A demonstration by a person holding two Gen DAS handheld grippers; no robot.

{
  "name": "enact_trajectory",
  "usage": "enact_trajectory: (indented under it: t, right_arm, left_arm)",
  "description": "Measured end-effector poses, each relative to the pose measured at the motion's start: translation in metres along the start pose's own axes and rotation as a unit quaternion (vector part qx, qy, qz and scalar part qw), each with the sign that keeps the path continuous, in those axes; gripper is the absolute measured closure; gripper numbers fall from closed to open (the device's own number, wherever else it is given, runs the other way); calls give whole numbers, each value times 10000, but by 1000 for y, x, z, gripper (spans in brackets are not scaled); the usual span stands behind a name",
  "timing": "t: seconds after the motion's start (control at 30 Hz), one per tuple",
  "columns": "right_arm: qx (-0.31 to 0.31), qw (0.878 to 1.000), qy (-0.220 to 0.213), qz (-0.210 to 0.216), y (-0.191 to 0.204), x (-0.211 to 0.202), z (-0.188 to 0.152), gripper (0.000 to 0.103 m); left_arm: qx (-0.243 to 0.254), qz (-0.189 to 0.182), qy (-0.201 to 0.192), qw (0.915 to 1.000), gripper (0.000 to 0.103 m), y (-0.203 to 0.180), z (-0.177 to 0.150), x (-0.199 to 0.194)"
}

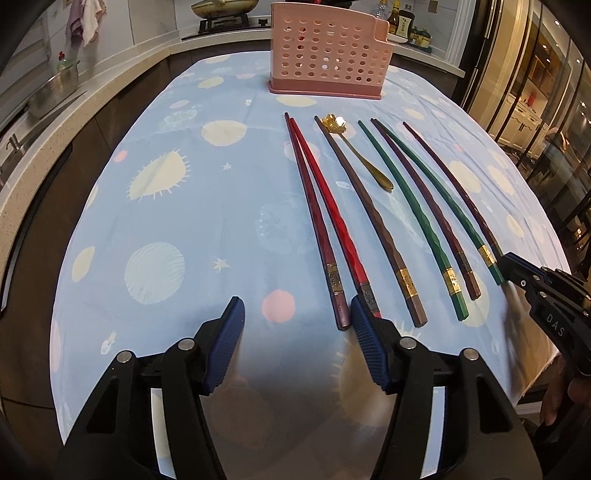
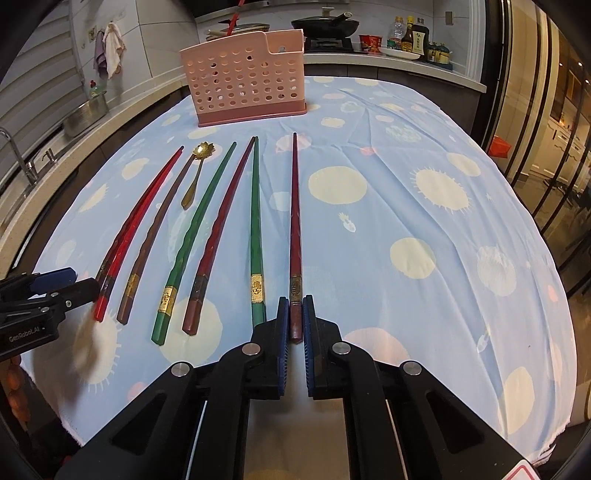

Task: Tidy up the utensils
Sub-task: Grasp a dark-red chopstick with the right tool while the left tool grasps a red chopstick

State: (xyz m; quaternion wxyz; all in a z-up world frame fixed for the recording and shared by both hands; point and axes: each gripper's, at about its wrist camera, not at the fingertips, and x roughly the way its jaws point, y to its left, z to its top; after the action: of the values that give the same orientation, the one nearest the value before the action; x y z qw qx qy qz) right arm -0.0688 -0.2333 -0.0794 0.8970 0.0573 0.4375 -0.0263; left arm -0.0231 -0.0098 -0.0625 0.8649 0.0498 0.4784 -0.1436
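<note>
Several chopsticks lie side by side on the blue tablecloth [image 1: 166,229]: red [image 1: 325,206], brown [image 1: 369,221], green [image 1: 410,218] and dark maroon ones. A small gold spoon [image 1: 364,155] lies among them. A pink perforated utensil holder [image 1: 327,51] stands at the far end, also in the right wrist view [image 2: 245,79]. My left gripper [image 1: 297,308] is open, low over the cloth, its right finger beside the red chopstick's butt end. My right gripper [image 2: 295,306] is shut on the rightmost dark maroon chopstick [image 2: 295,206] near its butt end, on the cloth.
Kitchen counters run along the left and back, with a metal pot [image 1: 55,90], a stove with pans [image 2: 327,24] and sauce bottles [image 2: 410,35]. Glass doors stand at the right. The cloth's near edge hangs off the table.
</note>
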Motion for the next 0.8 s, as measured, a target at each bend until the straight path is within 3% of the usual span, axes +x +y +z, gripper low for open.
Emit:
enact_trajectory:
  t: [0.27, 0.33, 0.47, 0.67, 0.8]
  right_arm:
    - [12, 10000, 9, 13, -1, -1, 0, 96]
    - [5, 10000, 10, 12, -1, -1, 0, 96]
    - [6, 10000, 10, 32, -1, -2, 0, 96]
    - [62, 9998, -178, 67, -6, -19, 3, 96]
    - [102, 9986, -516, 90, -10, -45, 15, 96]
  left_arm:
    - [134, 149, -57, 9998, 48, -3, 1, 5]
    - [157, 170, -72, 9997, 56, -3, 0, 3]
    - [220, 9, -34, 9998, 95, -3, 0, 0]
    - [150, -203, -102, 9996, 96, 1, 3, -12]
    - [45, -299, -449, 9985, 96, 8, 17, -38]
